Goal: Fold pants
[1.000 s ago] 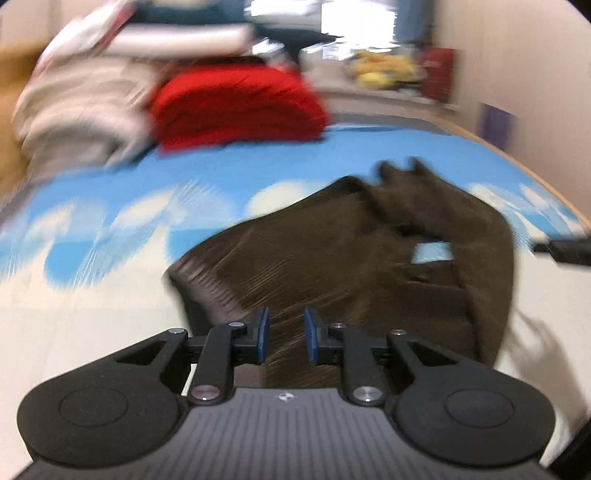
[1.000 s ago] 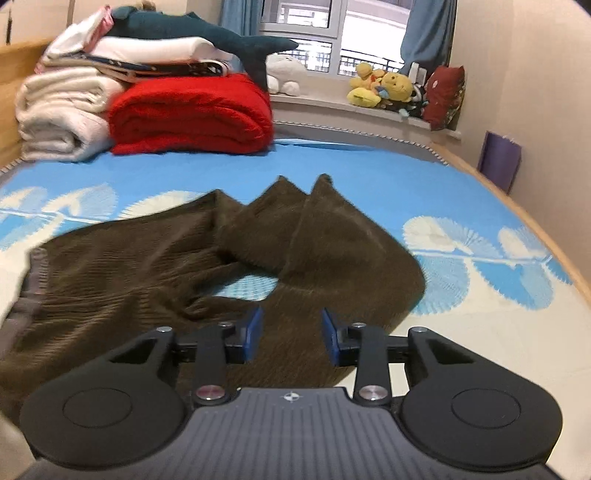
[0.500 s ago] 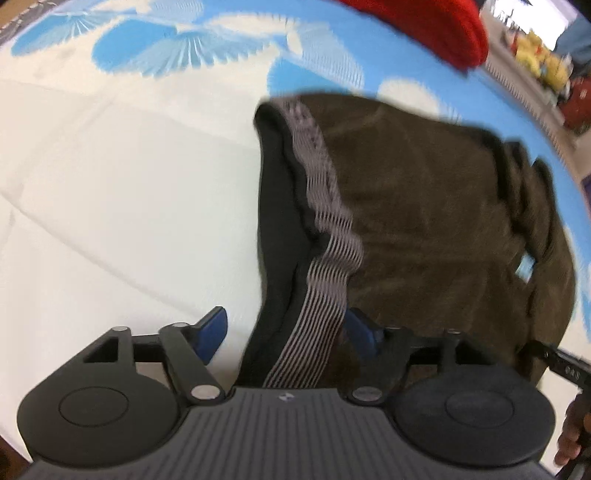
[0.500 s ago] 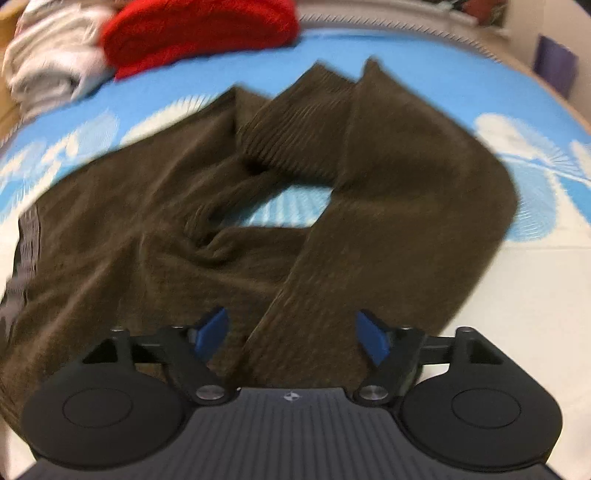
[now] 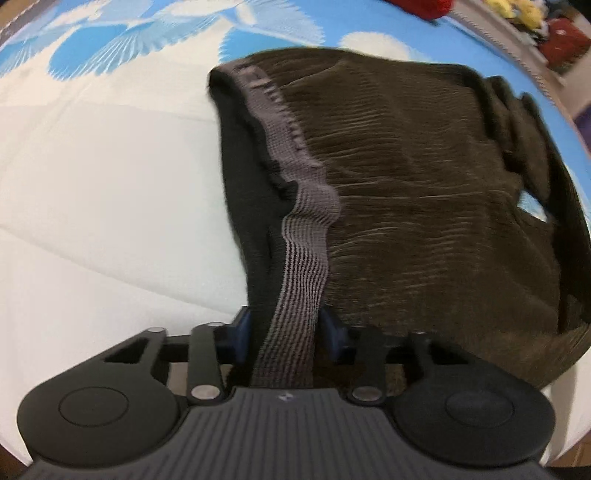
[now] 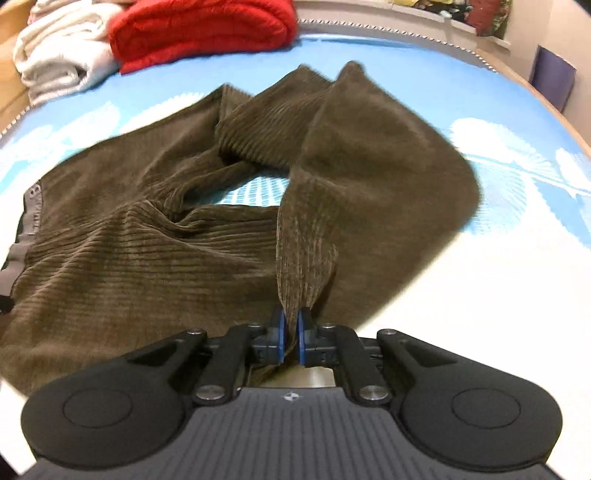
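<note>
Brown corduroy pants lie crumpled on the blue-and-white bed sheet. In the left wrist view my left gripper is closed around the grey ribbed waistband, which runs up between the blue pads. In the right wrist view my right gripper is shut on a pinched fold of the near pant leg. The pants spread away to the left, with the legs bent over each other and a gap of sheet between them.
A folded red blanket and white folded bedding sit at the far end of the bed. Stuffed toys line the window ledge. A wooden bed edge runs along the right.
Both grippers were open half a second ago over the fabric. Now the left has closed on the waistband and the right on the pant leg.
</note>
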Demonstrator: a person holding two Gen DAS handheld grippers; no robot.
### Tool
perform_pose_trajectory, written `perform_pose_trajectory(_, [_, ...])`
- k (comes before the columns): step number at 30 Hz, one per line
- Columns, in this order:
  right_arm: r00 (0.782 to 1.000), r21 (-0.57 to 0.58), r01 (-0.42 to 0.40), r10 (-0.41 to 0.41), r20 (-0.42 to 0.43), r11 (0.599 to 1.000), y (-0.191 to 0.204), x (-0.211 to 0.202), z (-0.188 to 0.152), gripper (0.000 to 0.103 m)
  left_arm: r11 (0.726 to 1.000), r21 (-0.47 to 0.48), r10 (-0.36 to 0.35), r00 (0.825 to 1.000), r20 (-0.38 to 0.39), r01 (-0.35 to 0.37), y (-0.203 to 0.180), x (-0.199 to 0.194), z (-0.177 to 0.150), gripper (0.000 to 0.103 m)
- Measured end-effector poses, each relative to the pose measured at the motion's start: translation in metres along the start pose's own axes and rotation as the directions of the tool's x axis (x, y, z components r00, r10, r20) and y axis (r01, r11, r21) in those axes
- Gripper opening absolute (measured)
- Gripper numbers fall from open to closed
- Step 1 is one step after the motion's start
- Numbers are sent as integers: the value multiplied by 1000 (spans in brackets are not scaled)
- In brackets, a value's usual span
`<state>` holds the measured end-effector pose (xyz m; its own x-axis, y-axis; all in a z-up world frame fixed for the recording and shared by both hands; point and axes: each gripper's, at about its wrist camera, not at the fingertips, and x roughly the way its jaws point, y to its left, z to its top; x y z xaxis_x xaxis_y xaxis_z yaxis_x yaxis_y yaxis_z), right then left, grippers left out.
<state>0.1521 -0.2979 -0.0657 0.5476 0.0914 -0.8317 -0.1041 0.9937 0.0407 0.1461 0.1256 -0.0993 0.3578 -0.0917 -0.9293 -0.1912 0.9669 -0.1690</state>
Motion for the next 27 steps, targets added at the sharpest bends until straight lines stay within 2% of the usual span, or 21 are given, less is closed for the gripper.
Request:
perform_pose_trajectory(1, [1000, -4, -13, 13, 9, 1000, -7, -11, -5, 6, 1000, 5, -11, 1000, 20, 11, -2, -5, -1, 30])
perform_pose_trajectory(3, [999, -28, -48, 48, 16, 998, -17, -33, -18, 6, 999, 18, -46, 996, 74, 45, -3, -18, -4, 29])
perform_pose_trajectory(5, [996, -68, -91, 92, 17, 994, -22, -51, -32, 6, 996, 56, -74, 986, 148, 66, -2, -39, -6, 24])
perform_pose_trajectory(6, [993, -98, -117, 118, 5, 988, -23, -58, -39, 6, 995, 74, -86, 980, 180, 73, -1, -48, -9, 17])
perform_pose_trajectory(9, [963, -178, -265, 253, -92, 948, -19, -73, -62, 6, 994, 61, -106, 964, 245, 94, 16, -72, -13, 10])
perform_pose_trajectory(11, [935, -244, -342, 301, -189, 908, -8, -74, -79, 6, 997, 26, -78, 968, 239, 74, 30, -77, -14, 10])
perform_pose_trajectory(12, [929, -274, -349, 294, -224, 896, -3, -73, -85, 6, 999, 15, -51, 974, 219, 49, 34, -73, -13, 10])
perform_pose_trajectory(13, [930, -298, -341, 273, -246, 892, 1, -70, -90, 6, 999, 4, -36, 983, 180, 36, 38, -66, -12, 11])
perform_pose_trajectory(15, [943, -306, -303, 237, -235, 902, 1, -69, -87, 8, 1000, 3, -18, 995, 97, 18, 42, -52, -9, 13])
perform_pose_trajectory(17, [947, -231, -306, 270, -174, 924, -10, -73, -71, 10, 999, 24, 32, 997, 65, -33, 40, -44, -6, 19])
perform_pose_trajectory(19, [951, -121, -307, 299, -79, 944, -26, -78, -53, 14, 999, 25, 33, 998, 52, -34, 39, -43, -2, 42])
perform_pose_trajectory(20, [958, -68, -286, 285, -21, 956, -32, -79, -44, 22, 999, 21, 23, 999, 48, -24, 39, -41, 2, 47])
perform_pose_trajectory(21, [967, -17, -250, 251, 38, 968, -36, -80, -38, 36, 1000, 18, 16, 999, 43, -17, 37, -41, 4, 54])
perform_pose_trajectory(23, [979, 56, -176, 169, 113, 983, -43, -75, -30, 50, 999, 21, 26, 999, 40, -27, 29, -34, 6, 57])
perform_pose_trajectory(26, [987, 53, -79, 71, 142, 995, -36, -61, -23, 50, 998, 35, 57, 998, 14, -57, 21, -25, 10, 62])
perform_pose_trajectory(27, [992, 33, -48, 44, 122, 998, -28, -51, -18, 49, 997, 42, 65, 998, 5, -66, 19, -22, 9, 65])
